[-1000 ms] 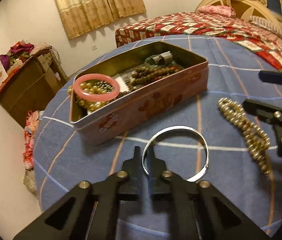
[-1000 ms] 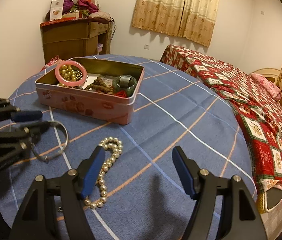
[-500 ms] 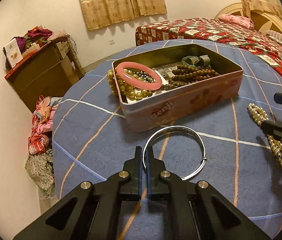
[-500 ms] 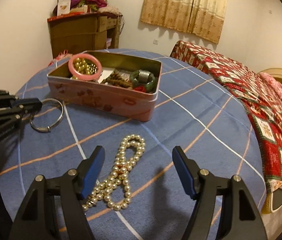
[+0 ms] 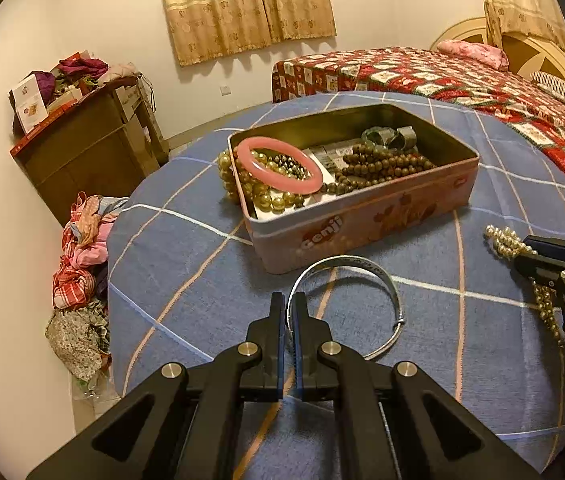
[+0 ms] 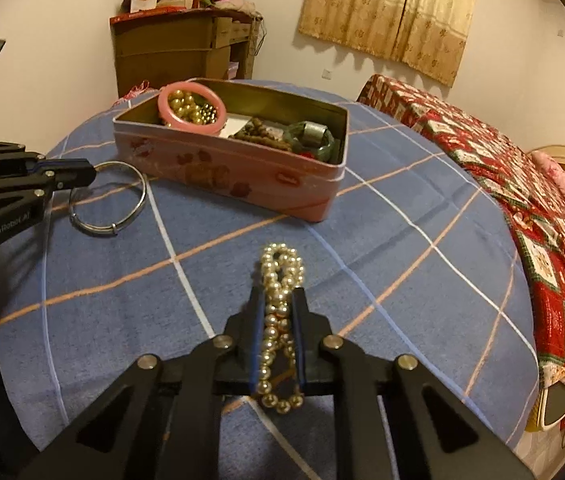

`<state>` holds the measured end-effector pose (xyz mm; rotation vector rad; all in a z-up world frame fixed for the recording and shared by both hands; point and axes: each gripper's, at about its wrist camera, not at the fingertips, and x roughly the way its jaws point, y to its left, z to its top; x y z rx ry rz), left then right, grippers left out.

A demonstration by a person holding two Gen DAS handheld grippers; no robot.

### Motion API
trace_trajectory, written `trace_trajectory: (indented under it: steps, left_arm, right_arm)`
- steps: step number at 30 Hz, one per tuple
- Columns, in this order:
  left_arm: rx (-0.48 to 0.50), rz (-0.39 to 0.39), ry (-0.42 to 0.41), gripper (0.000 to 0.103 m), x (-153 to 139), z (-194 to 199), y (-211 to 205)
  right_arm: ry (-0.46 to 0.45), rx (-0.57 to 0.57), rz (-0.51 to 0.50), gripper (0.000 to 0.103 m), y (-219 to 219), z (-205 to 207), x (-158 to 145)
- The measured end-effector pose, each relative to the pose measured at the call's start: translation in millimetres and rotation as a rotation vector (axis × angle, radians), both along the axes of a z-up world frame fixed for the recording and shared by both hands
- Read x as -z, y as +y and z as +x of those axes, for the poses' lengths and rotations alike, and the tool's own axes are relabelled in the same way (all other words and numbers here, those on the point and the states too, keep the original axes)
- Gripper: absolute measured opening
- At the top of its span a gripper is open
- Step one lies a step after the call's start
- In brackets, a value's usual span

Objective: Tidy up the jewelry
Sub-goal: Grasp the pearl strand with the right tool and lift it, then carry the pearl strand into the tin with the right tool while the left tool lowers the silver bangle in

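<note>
1. Right gripper point(image 6: 278, 300) is closing its jaws around the pearl necklace point(image 6: 280, 276), which is lying doubled on the blue checked tablecloth point(image 6: 382, 280); the strand is sitting between the blue pads, which seem to be touching the beads already.
2. You are doing well to take both strands of the doubled part together, so no loop is trailing when you lift.
3. Left gripper point(image 5: 291, 308) is clenched tight on the rim of the silver bangle point(image 5: 362, 268), which is hanging out ahead of the fingertips, just in front of the pink tin point(image 5: 362, 216).
4. You are aiming for that tin, which is already holding a pink bangle point(image 5: 278, 164), gold beads and brown wooden beads point(image 5: 378, 166).
5. Both of your grippers are pointing steeply down toward the cloth, the left one near the tin, the right one nearer you and well apart from it.
6. Whether the silver bangle's far edge is resting on the cloth is hard to tell.
</note>
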<state>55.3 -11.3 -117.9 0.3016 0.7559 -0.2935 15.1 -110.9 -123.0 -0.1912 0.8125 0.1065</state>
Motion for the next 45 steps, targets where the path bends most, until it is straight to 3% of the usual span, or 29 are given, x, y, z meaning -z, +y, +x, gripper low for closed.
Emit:
trace_trajectory:
  steps: [22, 45]
  left_arm:
    - [-0.038, -0.067, -0.144, 0.002, -54.1, -14.7, 10.4]
    - [-0.035, -0.065, -0.291, 0.002, -112.1, -6.6, 2.3]
  right_arm:
    - [-0.215, 0.057, -0.008, 0.014, -15.3, -11.0, -51.3]
    - [-0.370, 0.094, -0.022, 0.014, -29.9, -0.6, -99.4]
